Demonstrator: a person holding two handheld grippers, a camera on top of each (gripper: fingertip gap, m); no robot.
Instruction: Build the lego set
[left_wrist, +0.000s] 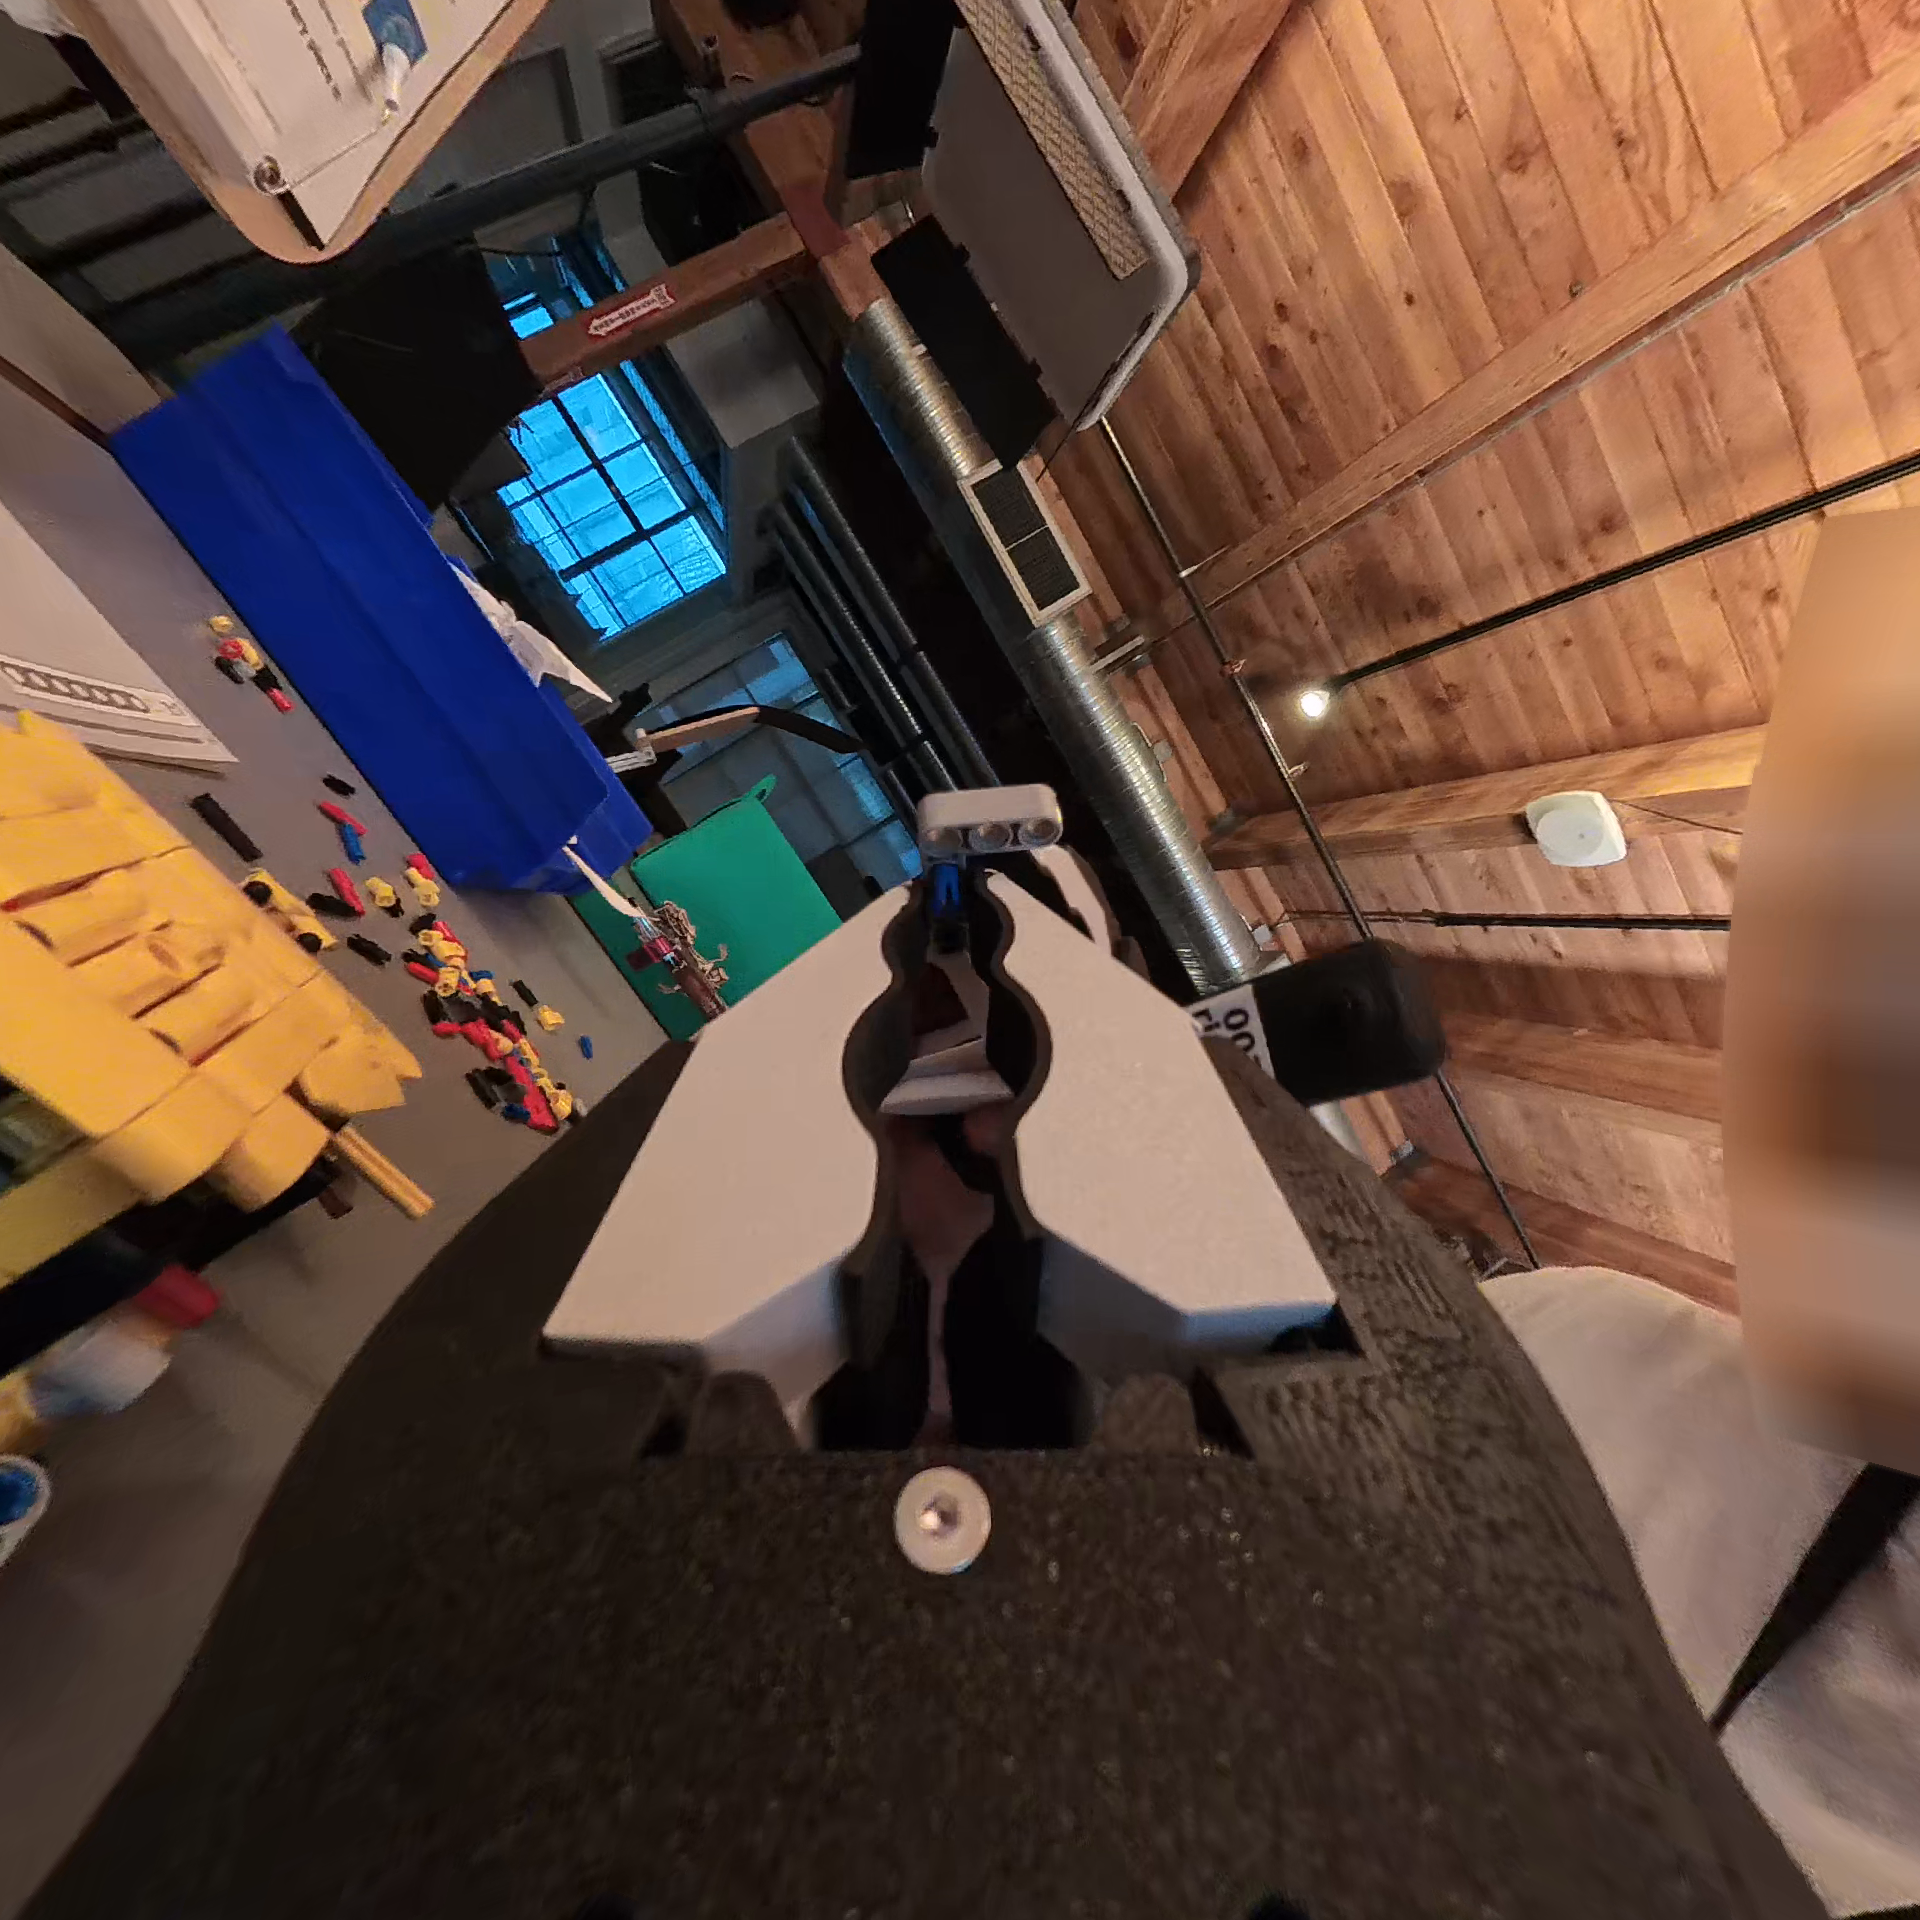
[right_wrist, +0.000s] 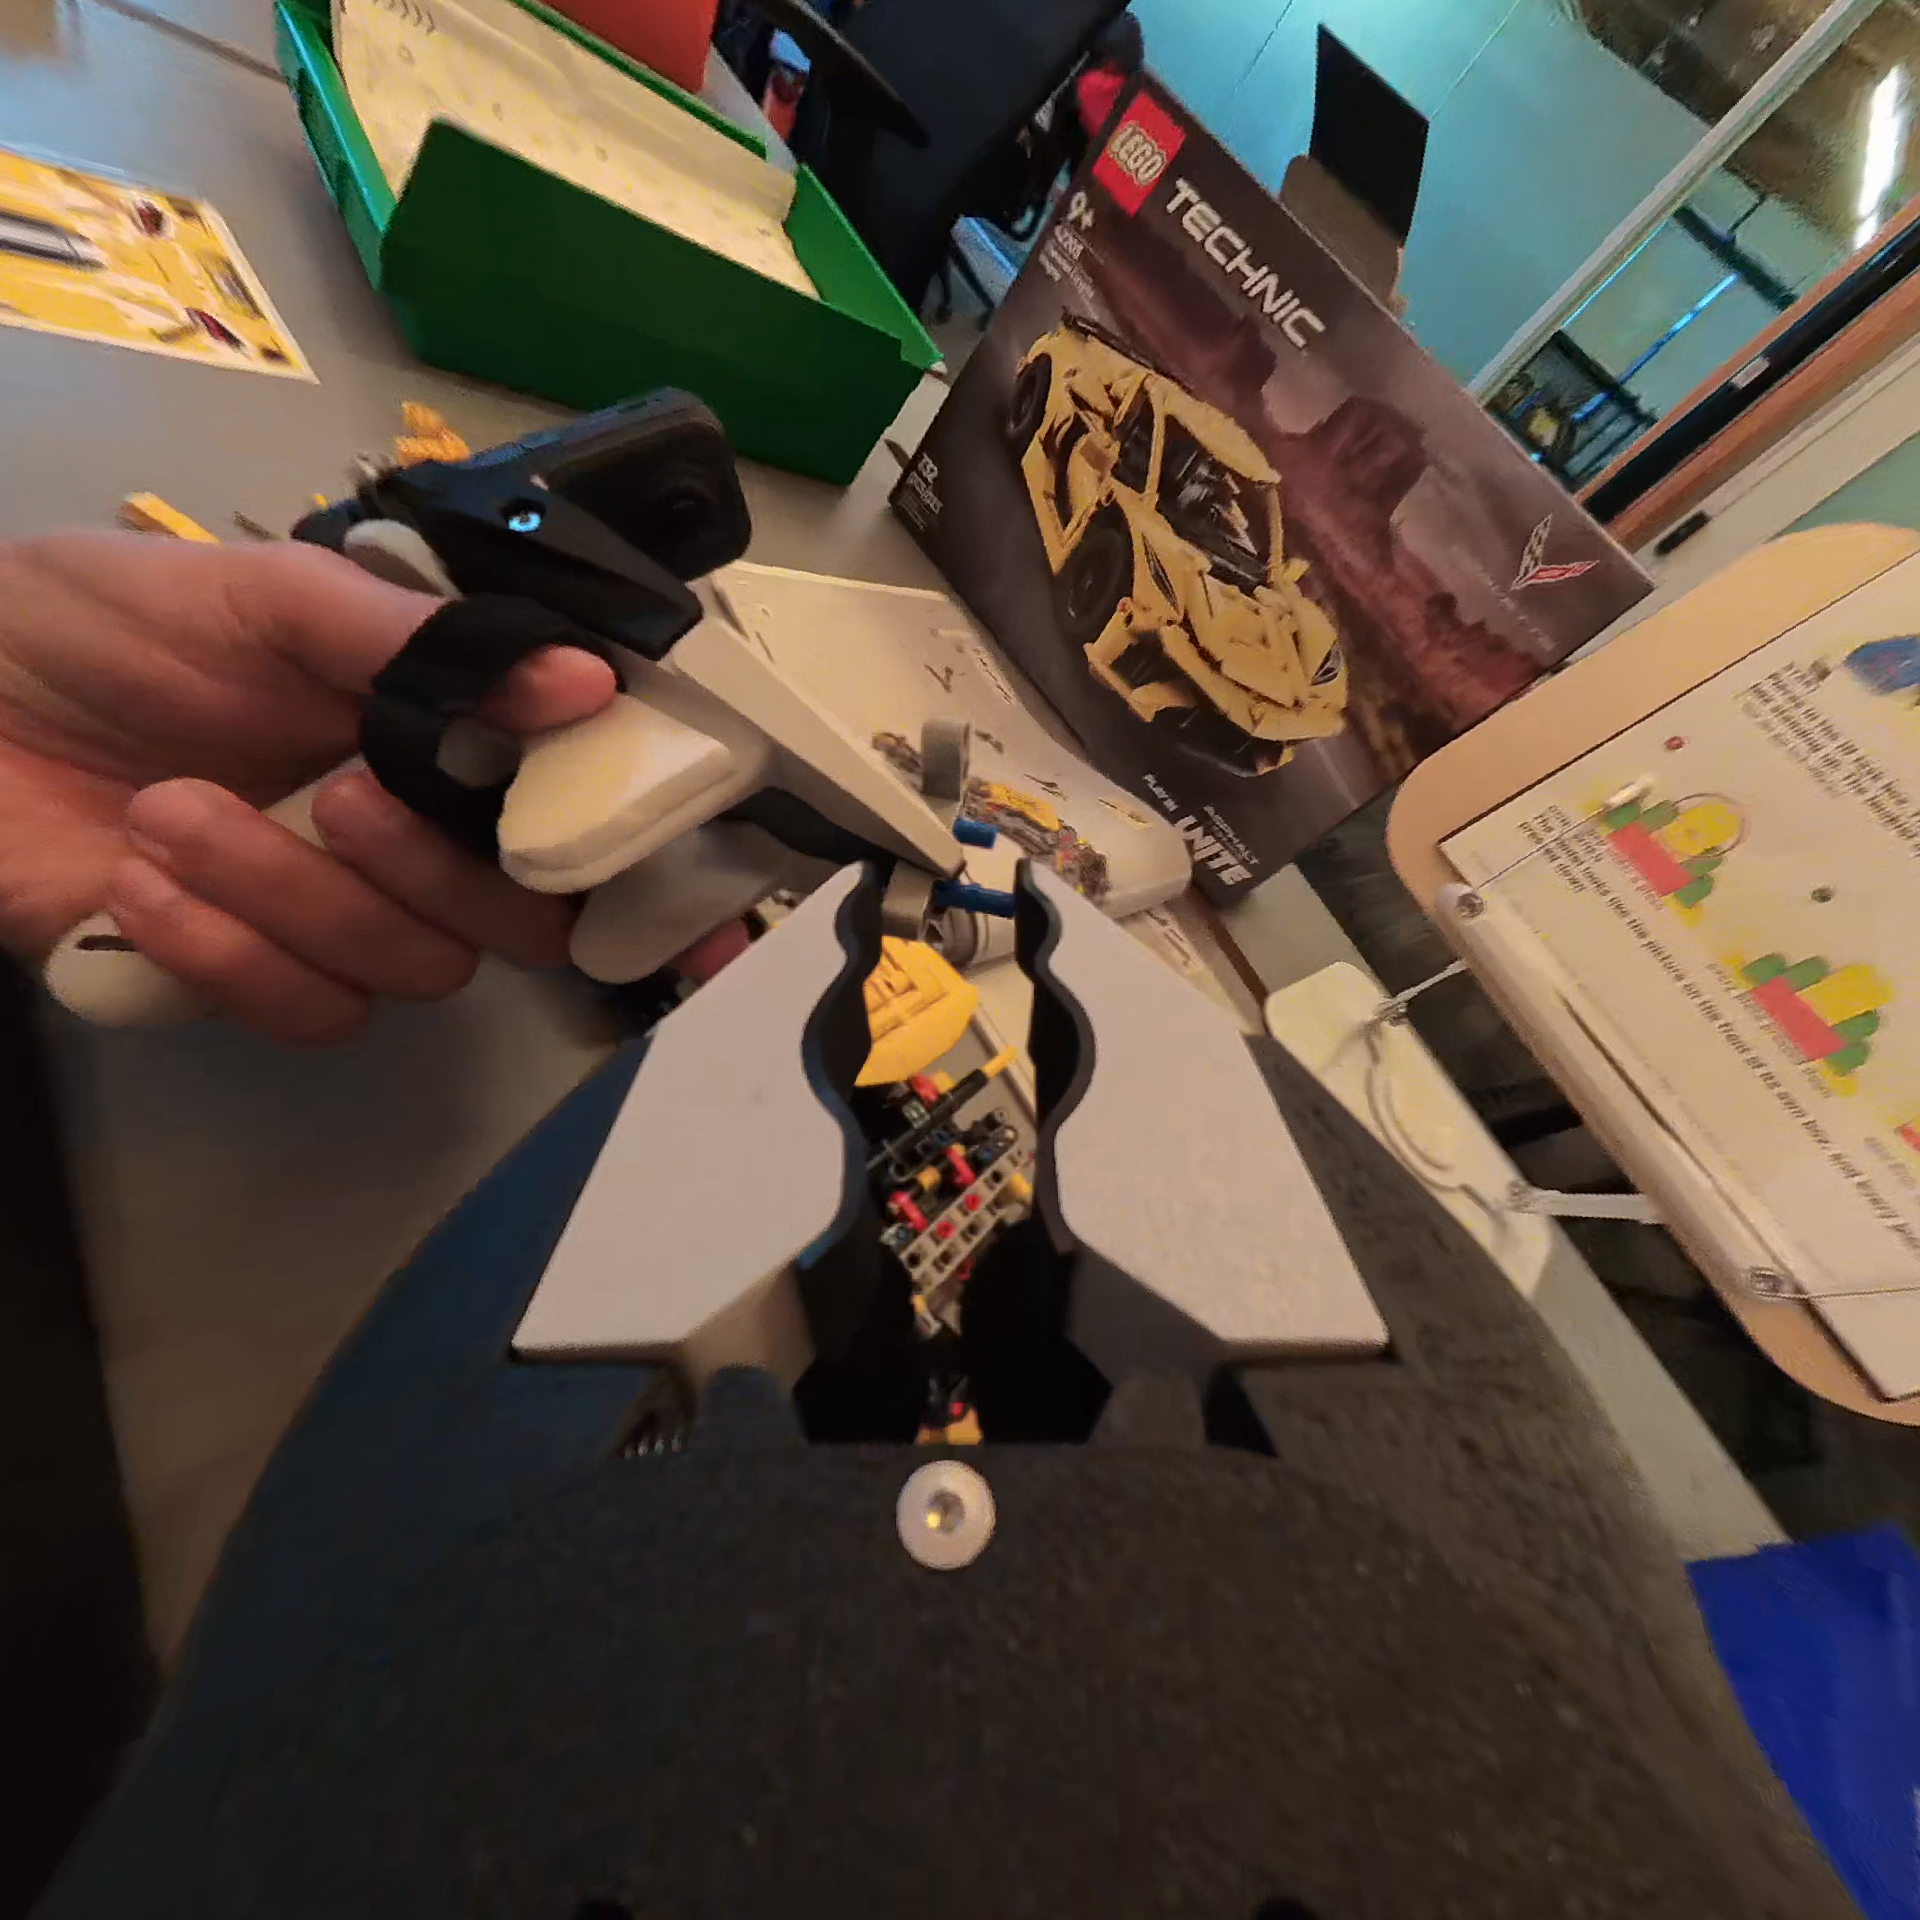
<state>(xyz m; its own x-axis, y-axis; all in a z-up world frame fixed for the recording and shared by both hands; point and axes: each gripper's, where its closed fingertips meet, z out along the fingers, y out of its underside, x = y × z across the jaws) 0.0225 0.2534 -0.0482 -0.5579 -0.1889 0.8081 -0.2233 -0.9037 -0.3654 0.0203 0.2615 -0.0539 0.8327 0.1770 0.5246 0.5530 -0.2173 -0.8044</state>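
My left gripper (left_wrist: 948, 902) points up toward the ceiling and is shut on a blue pin (left_wrist: 943, 891) that carries a light grey three-hole beam (left_wrist: 989, 823) beyond its tips. In the right wrist view a hand holds that left gripper (right_wrist: 940, 854), with a small grey piece (right_wrist: 912, 896) and blue pins (right_wrist: 985, 902) at its tip. My right gripper (right_wrist: 940, 888) is open, its fingertips on either side of those blue pins. The partly built yellow car (right_wrist: 940, 1174) lies on the table below, seen between my right fingers.
A Lego box (right_wrist: 1247, 499) stands behind an open instruction booklet (right_wrist: 894, 665). A green bin (right_wrist: 623, 260) is at the back left and a board with a printed sheet (right_wrist: 1714, 935) at the right. Loose pieces (left_wrist: 457, 966), yellow panels (left_wrist: 156, 966) and a blue bin (left_wrist: 364, 623) are on the grey table. My left and right fingertips are right by each other. The partly built yellow car (right_wrist: 940, 1174) is about equally far from each gripper, around 15 centimeters.
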